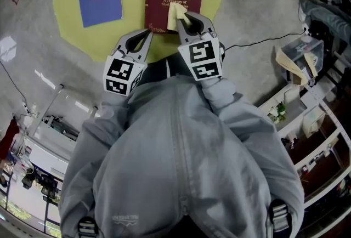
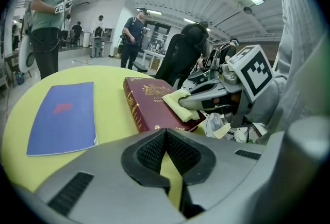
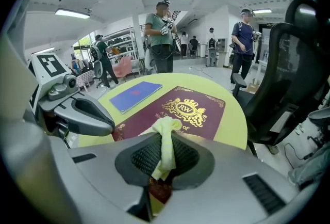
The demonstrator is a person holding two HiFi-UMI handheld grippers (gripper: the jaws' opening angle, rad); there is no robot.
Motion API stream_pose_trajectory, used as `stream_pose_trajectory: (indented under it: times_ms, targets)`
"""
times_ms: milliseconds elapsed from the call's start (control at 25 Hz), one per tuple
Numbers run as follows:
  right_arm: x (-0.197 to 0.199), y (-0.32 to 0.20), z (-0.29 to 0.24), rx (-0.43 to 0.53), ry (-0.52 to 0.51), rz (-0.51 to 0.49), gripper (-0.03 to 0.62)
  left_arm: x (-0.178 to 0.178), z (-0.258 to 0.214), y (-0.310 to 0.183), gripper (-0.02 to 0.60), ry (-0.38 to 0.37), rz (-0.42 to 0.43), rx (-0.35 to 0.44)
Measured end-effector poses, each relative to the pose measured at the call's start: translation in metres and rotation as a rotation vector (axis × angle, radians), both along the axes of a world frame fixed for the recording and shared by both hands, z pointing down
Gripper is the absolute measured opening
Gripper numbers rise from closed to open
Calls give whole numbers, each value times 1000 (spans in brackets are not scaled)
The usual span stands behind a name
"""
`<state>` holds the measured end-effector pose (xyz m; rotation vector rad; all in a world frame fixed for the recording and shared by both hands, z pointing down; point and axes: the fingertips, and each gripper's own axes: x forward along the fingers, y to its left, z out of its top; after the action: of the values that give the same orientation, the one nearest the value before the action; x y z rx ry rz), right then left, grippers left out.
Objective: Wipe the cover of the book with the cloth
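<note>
Soft yellow cloth in right gripper, seemingly touching maroon book

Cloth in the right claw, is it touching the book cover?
Touching. The left gripper view shows the cloth lying on the book, no gap beneath.

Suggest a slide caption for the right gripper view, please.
Right gripper holds a yellow cloth on the maroon book lying on a yellow table.

Book title print too small; table cropped.
</note>
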<state>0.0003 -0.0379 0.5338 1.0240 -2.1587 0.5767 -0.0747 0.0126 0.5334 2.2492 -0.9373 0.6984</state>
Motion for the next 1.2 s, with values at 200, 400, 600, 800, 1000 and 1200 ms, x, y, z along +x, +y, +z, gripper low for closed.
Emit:
stream_pose_trajectory:
  times_ms: [200, 400, 600, 800, 1000, 1200]
  targets:
    - [20, 3, 1, 10, 27, 17, 57, 0, 1, 0, 18, -6, 1, 1]
    - [39, 6, 0, 21, 46, 36, 57, 1, 0, 0, 18, -11, 3, 1]
    - [50, 9, 0, 25, 57, 59, 56, 1, 0, 0, 18, -16, 1, 1]
    - [61, 12, 1, 23, 73, 87, 57, 2, 1, 1, 18, -21, 7, -1]
    - [81, 17, 6, 1, 124, 117, 57, 4, 1, 0, 18, -48, 31, -8]
    - [122, 30, 3, -29, 189, 186, 55, 11, -11, -3, 18, -58, 67, 5]
